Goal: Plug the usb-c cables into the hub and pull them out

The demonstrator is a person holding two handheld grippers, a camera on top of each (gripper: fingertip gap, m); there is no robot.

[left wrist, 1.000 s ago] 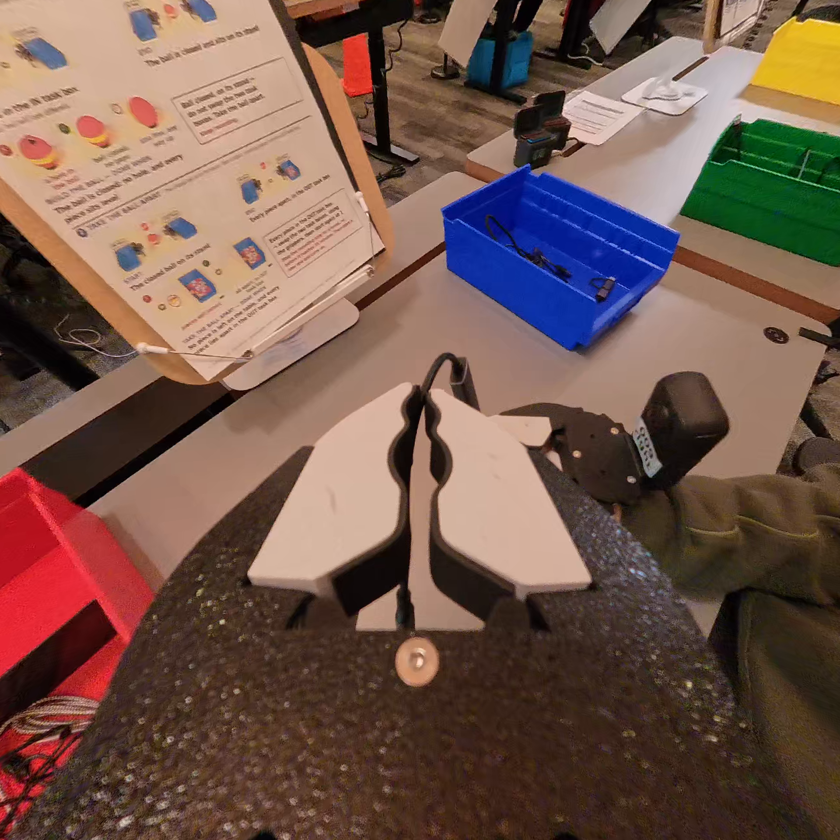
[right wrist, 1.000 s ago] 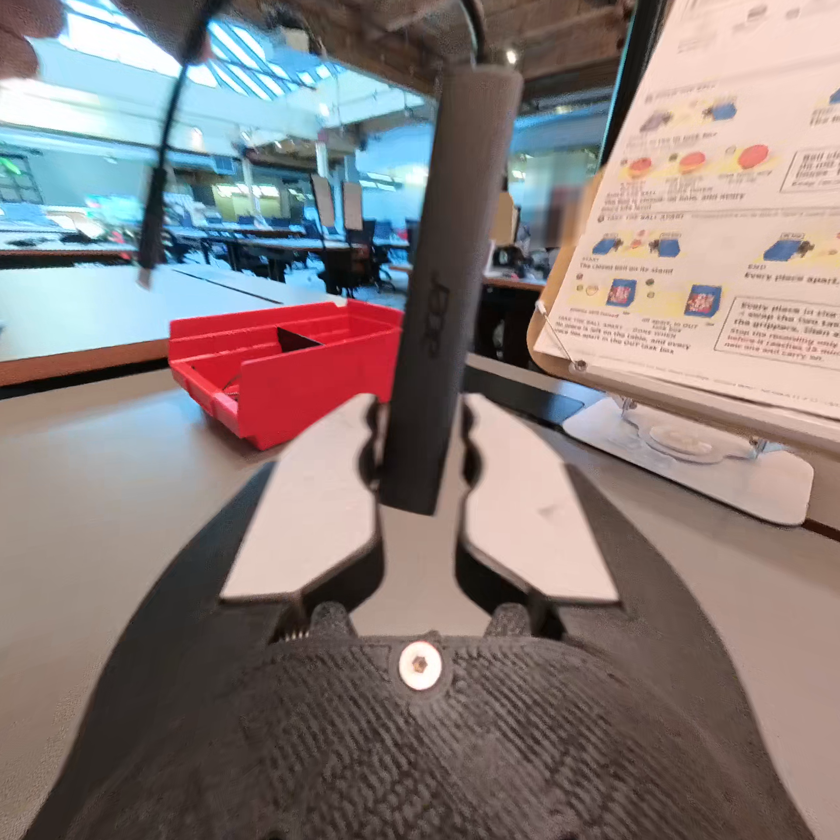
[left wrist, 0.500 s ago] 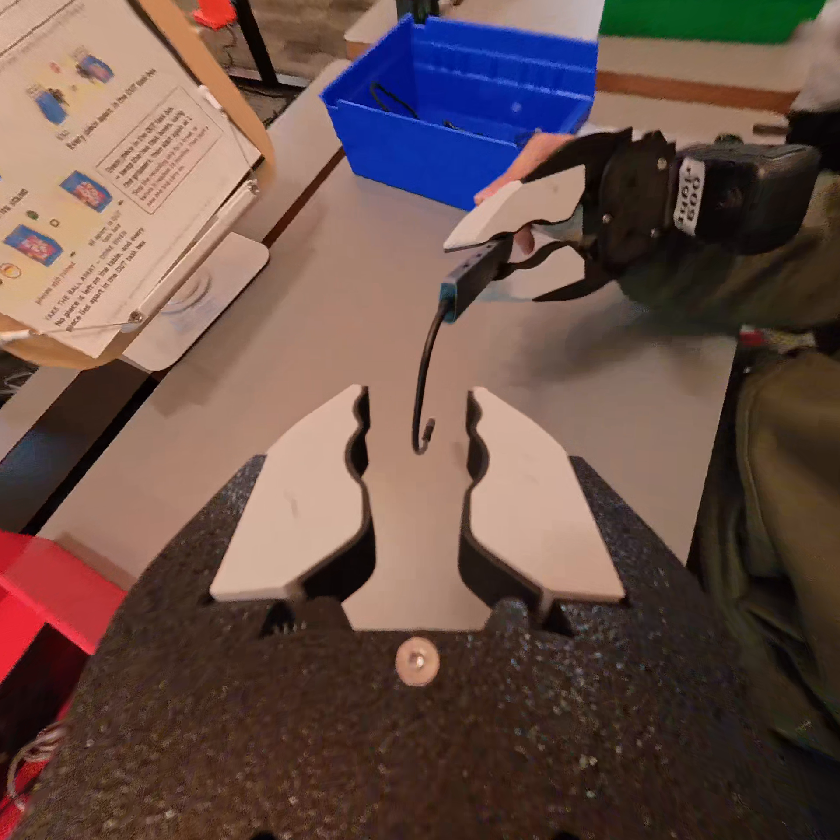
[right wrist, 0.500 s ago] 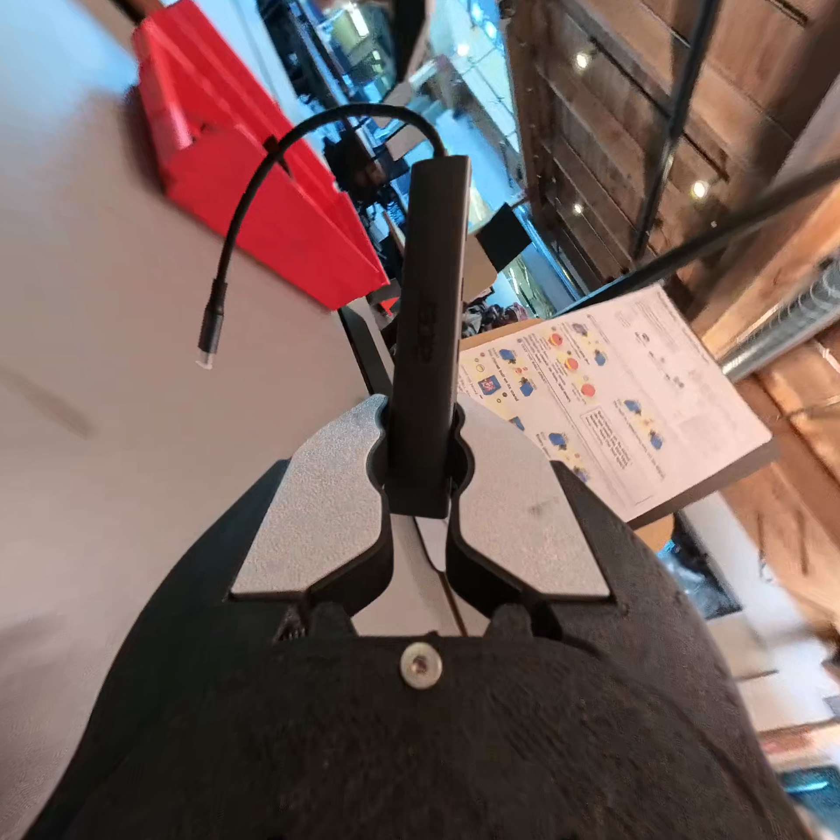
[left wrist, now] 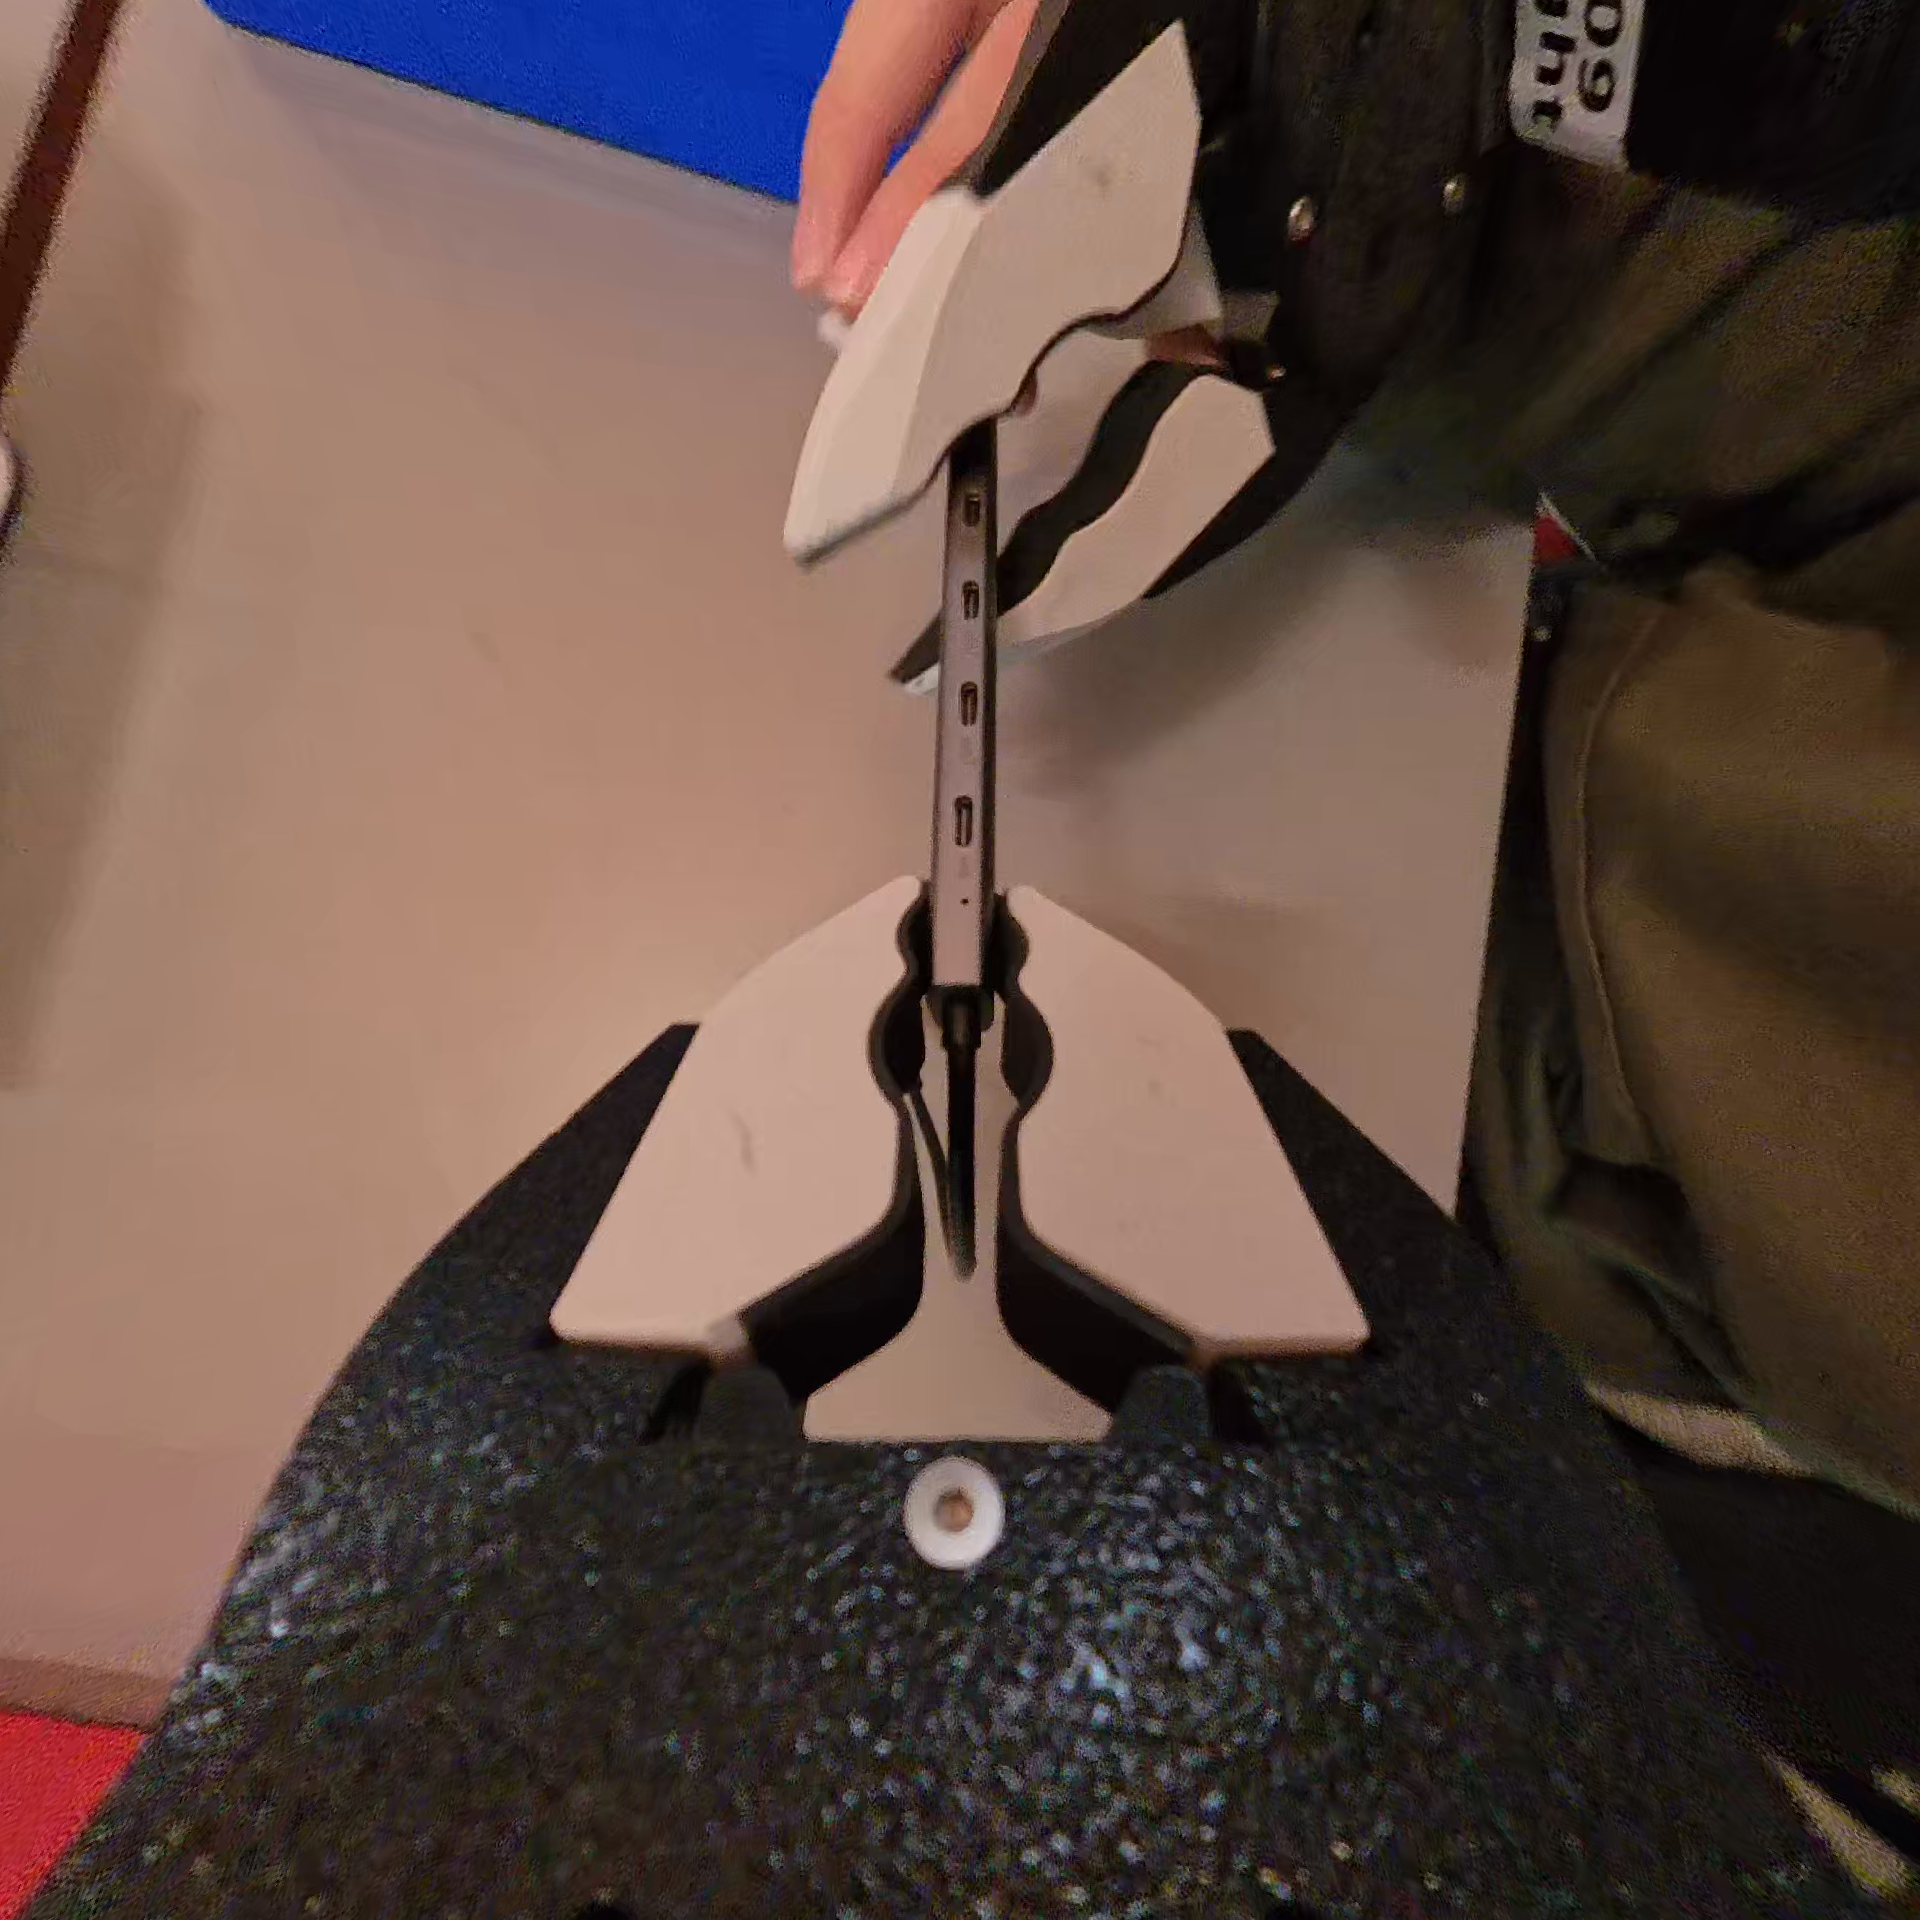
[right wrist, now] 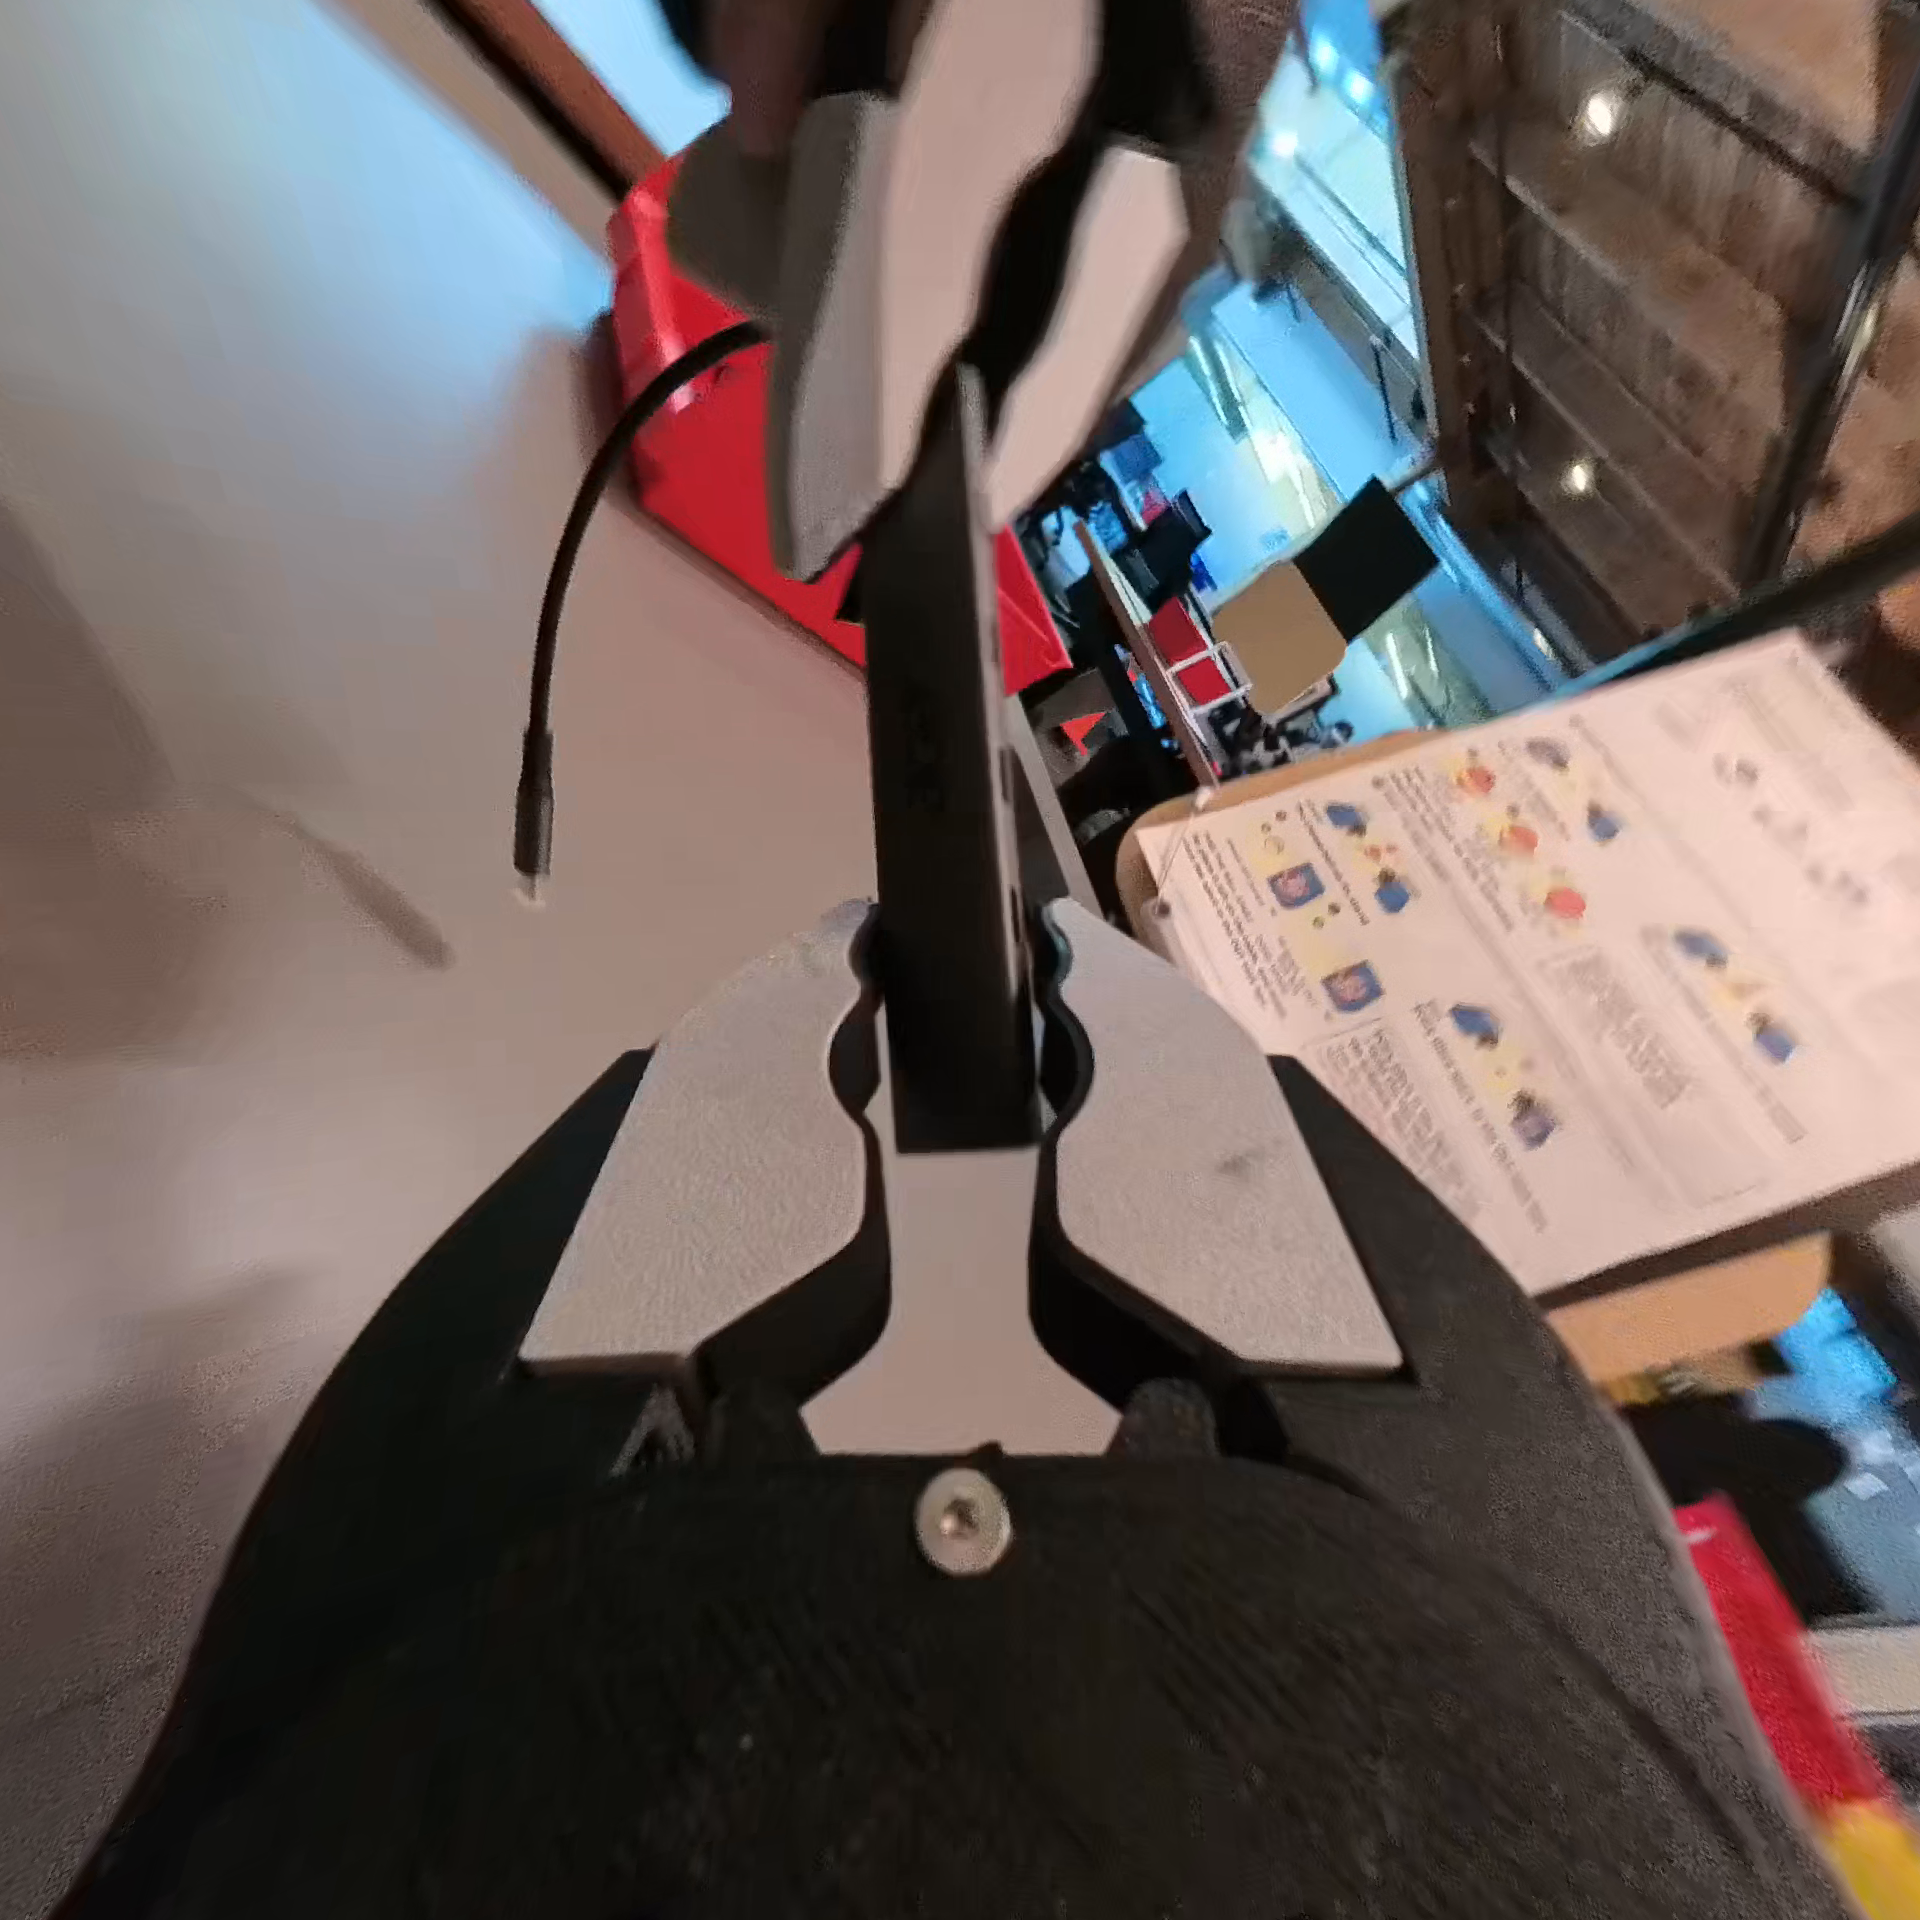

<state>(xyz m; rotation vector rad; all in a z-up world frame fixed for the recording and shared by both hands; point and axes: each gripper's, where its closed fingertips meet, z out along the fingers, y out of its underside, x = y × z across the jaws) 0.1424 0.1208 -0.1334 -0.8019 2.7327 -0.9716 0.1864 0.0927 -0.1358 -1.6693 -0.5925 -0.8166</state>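
Note:
A slim grey USB-C hub (left wrist: 968,727) is held in the air between both grippers, its row of ports facing the left wrist view. My left gripper (left wrist: 961,906) is shut on the hub's cable end, and the hub's black cable (left wrist: 951,1143) runs back between its fingers. My right gripper (right wrist: 956,920) is shut on the other end of the hub (right wrist: 940,790). The right gripper also shows in the left wrist view (left wrist: 894,592), and the left gripper shows in the right wrist view (right wrist: 914,499). The cable (right wrist: 561,582) hangs free to the left, its plug (right wrist: 533,821) unplugged above the table.
The grey table (left wrist: 416,623) lies below. A blue bin (left wrist: 582,83) stands at the far edge and a red bin (right wrist: 717,436) at the side. An instruction sheet on a clipboard stand (right wrist: 1558,935) is at the right. A person's hand (left wrist: 883,156) and olive sleeve (left wrist: 1714,831) are close. The grippers' ends are close to 6 cm from one another.
My left gripper let go of the cable, opened, then moved forward and shut on the hub's cable end. My right gripper tipped the hub towards the left gripper.

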